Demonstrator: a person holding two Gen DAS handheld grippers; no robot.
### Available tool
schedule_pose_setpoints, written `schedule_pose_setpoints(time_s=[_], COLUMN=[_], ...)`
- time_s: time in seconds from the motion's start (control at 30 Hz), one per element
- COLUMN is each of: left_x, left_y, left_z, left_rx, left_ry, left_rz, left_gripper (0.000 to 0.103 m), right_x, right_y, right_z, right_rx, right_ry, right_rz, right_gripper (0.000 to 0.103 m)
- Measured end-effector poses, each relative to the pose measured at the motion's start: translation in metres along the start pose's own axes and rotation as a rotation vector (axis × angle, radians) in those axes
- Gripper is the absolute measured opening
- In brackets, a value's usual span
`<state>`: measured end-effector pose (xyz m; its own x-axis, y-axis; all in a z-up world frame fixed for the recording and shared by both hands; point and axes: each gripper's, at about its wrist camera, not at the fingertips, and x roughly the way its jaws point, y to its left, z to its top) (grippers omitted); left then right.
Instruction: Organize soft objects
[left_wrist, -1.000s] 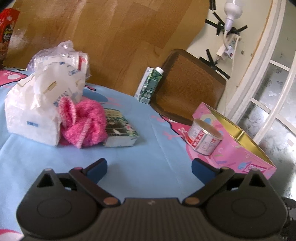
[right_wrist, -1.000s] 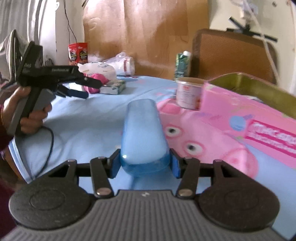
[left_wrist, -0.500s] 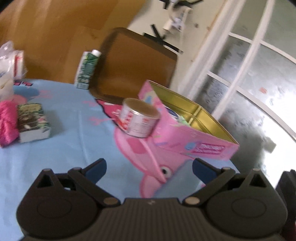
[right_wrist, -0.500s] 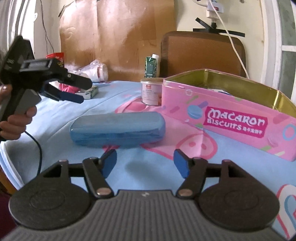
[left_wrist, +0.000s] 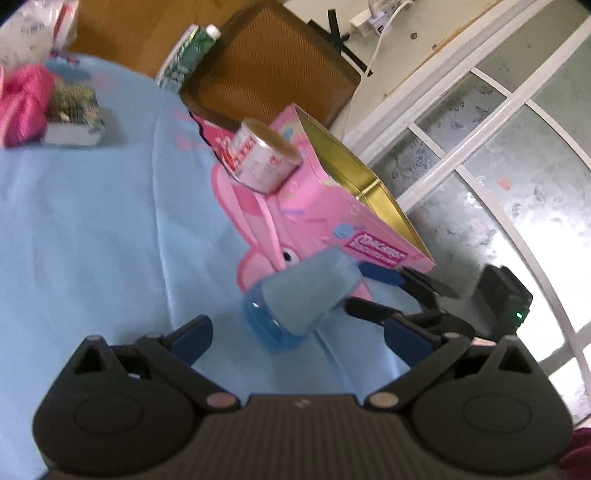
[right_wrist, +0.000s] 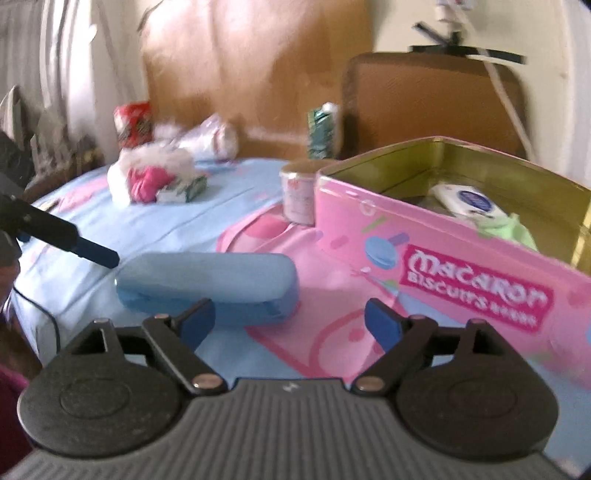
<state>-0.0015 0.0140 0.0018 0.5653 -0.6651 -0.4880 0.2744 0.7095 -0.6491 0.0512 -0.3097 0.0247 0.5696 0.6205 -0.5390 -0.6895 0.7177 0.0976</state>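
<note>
Now blue case (right_wrist: 207, 286) just beyond opening R gripper (right_wrist: 290, 323), prob. untouched.

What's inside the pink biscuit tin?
In the pink biscuit tin, the right wrist view shows a white packet with a blue round label and something light green. The front wall hides whatever lies lower down.
</note>
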Motion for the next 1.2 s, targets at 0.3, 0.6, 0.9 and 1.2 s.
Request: schedule_pose_setpoints(time_s=[0.3,0.6,0.9,1.2], left_x=[0.026,0.006,0.012,0.025], left_y=[0.004,0.009,0.001,0.000], left_z=[0.019,0.021,0.008,0.026], left_rx=[-0.031,-0.008,-0.007,-0.019], left_ry=[0.005,-0.011,0.064,0.023], left_rz=[0.045,0.006,0.018,0.082], left_gripper=[0.096,0.102,0.101,0.097], right_x=[0.028,0.005,0.017,0.024], right_y=[0.029,0.052,0.048,0.053], right_z=[0.007,-0.008,0.001,0.005], right_rx=[-0.152,-0.144,-0.210,-0.214], right_ry=[0.087,0.055,0.057,0.007], right_rz=[0.092,0.051,0.033,0.036], right_gripper=[0.081,0.081,0.090,0.080])
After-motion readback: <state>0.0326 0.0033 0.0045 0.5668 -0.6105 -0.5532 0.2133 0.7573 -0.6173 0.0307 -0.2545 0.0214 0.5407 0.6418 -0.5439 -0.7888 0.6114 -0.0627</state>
